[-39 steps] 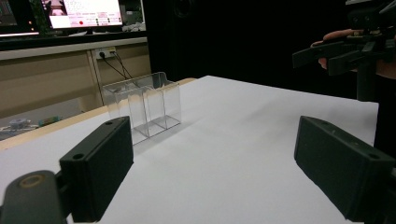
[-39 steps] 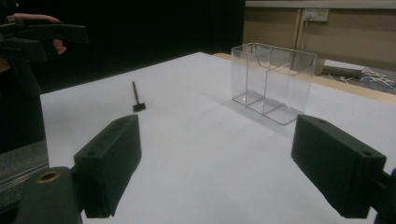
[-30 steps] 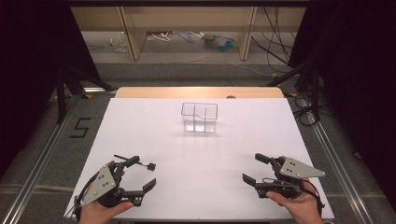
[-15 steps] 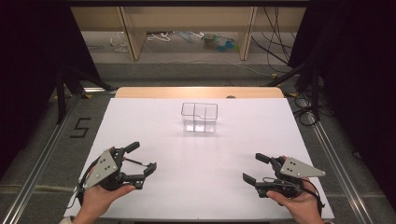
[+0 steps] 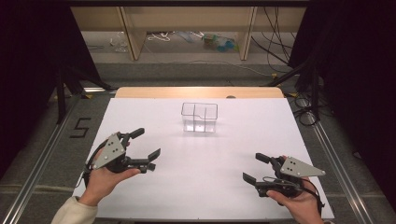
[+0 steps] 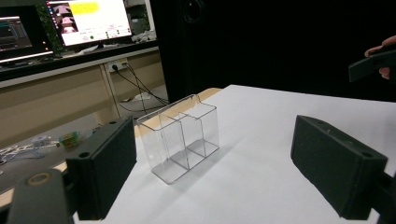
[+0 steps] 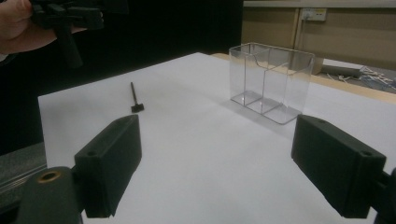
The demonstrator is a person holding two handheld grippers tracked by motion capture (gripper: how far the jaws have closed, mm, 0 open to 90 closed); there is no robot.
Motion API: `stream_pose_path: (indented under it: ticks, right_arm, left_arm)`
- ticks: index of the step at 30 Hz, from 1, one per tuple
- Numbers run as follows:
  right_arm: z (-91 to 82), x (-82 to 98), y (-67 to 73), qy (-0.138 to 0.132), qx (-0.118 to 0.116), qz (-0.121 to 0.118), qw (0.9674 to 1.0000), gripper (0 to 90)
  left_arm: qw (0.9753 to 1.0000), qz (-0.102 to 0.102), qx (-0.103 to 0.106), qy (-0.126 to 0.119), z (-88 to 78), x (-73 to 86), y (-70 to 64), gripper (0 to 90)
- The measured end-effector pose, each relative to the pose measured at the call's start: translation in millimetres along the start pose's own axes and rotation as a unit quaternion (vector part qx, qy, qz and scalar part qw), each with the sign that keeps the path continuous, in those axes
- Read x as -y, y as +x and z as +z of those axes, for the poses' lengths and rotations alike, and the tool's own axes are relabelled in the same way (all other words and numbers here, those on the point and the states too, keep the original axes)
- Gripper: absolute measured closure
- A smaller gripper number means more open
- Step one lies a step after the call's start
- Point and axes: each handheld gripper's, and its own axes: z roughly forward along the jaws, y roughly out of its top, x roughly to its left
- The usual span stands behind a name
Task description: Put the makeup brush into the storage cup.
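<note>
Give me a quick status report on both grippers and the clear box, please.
Left gripper open, lifted, empty. Right gripper open, low, empty. Clear two-compartment box upright, empty, mid-table. Nothing between.

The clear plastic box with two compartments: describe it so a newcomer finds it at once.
On the white table, look toward the far edge, near the middle. The clear plastic box with two compartments stands upright there, apart from both grippers. It is see-through, with a divider wall inside.

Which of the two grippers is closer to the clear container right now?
The left gripper, raised off the white table and angled toward the clear container. The right gripper sits farther back, near the table's front edge. Both have their jaws open.
</note>
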Motion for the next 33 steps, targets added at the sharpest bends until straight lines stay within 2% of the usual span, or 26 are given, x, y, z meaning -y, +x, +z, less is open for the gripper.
stream_pose_path:
  ticks: [3,7,9,11,12,13,14,15,16,18,19,20,21,22,25,26,27,28,29,30,31,32,33]
  right_arm:
    - [0.4,0.2,-0.1,-0.002,-0.003,0.001,1.0000,17.3]
    - [0.1,0.1,-0.1,0.001,0.004,-0.001,1.0000,17.3]
    - [0.0,0.1,-0.2,0.000,0.004,-0.001,1.0000,17.3]
    - [0.0,0.1,-0.1,0.001,0.003,-0.001,1.0000,17.3]
    - [-2.3,-0.8,-0.3,0.016,0.004,-0.002,0.9999,17.3]
    - [-2.3,-0.8,-0.3,0.016,0.004,-0.002,0.9999,17.3]
    - [0.8,0.4,-0.1,-0.003,0.000,0.000,1.0000,17.2]
    - [1.1,0.5,0.2,-0.003,-0.003,0.004,1.0000,17.3]
    - [0.2,0.2,-0.1,0.000,0.004,0.000,1.0000,17.3]
    - [-0.4,0.0,-0.2,0.005,0.003,0.000,1.0000,17.3]
    - [-0.3,0.0,-0.2,0.004,0.002,0.001,1.0000,17.2]
    - [-0.2,0.0,-0.2,0.003,0.002,0.000,1.0000,17.2]
    - [-0.2,0.0,-0.1,0.004,0.002,0.000,1.0000,17.2]
    - [0.2,0.2,-0.1,0.003,0.003,0.001,1.0000,17.2]
    - [1.5,0.6,0.3,-0.005,-0.003,0.006,1.0000,17.3]
    - [2.3,0.4,-1.6,-0.014,0.000,-0.012,0.9998,17.3]
    - [2.3,0.4,-1.6,-0.014,0.000,-0.012,0.9998,17.3]
    - [2.7,0.5,-1.7,-0.014,-0.001,-0.011,0.9998,17.3]
    - [1.6,0.6,0.3,-0.004,-0.004,0.005,1.0000,17.4]
    - [0.2,0.1,0.0,0.003,0.001,0.002,1.0000,17.5]
    - [0.2,0.1,0.0,0.003,0.001,0.002,1.0000,17.5]
    - [-0.2,0.0,-0.1,0.004,0.002,0.001,1.0000,17.5]
    - [-0.2,0.0,0.0,0.004,0.001,0.002,1.0000,17.6]
  left_arm:
    - [1.0000,0.004,0.003,0.008,3.6,-0.7,2.9,14.4]
    - [0.9992,0.017,0.010,0.036,9.8,-0.5,11.9,14.7]
    - [0.9989,0.020,0.010,0.041,11.0,-0.2,13.4,14.7]
    - [0.9979,0.027,0.014,0.058,14.2,1.3,18.2,14.8]
    - [0.9974,0.030,0.015,0.064,15.1,1.7,19.9,15.0]
    - [0.9974,0.030,0.015,0.064,15.1,1.7,19.9,15.1]
    - [0.9964,0.033,0.019,0.076,17.3,3.2,22.4,15.2]
    - [0.9964,0.033,0.019,0.076,17.3,3.2,22.4,15.2]
    - [0.9945,0.044,0.025,0.091,19.0,4.1,25.1,15.3]
    - [0.9936,0.047,0.029,0.098,19.9,4.4,26.1,15.5]
    - [0.9910,0.057,0.041,0.114,21.1,4.5,28.3,15.7]
    - [0.9894,0.061,0.051,0.121,22.3,4.5,29.5,15.7]
    - [0.9894,0.061,0.051,0.121,22.3,4.5,29.5,15.7]
    - [0.9867,0.065,0.061,0.136,23.3,4.7,31.0,15.7]
    - [0.9820,0.072,0.070,0.160,25.4,6.6,34.1,15.7]
    - [0.9794,0.076,0.076,0.171,26.0,7.6,35.6,15.7]
    - [0.9794,0.076,0.076,0.171,26.0,7.6,35.6,15.7]
    - [0.9741,0.084,0.083,0.193,27.2,10.4,38.1,15.8]
    - [0.9741,0.084,0.083,0.193,27.2,10.4,38.1,16.1]
    - [0.9665,0.096,0.094,0.219,28.2,13.0,40.7,16.3]
    - [0.9665,0.096,0.094,0.219,28.2,13.0,40.7,16.4]
    - [0.9583,0.107,0.106,0.243,29.3,15.5,42.9,16.7]
    - [0.9583,0.107,0.106,0.243,29.3,15.5,42.9,17.0]
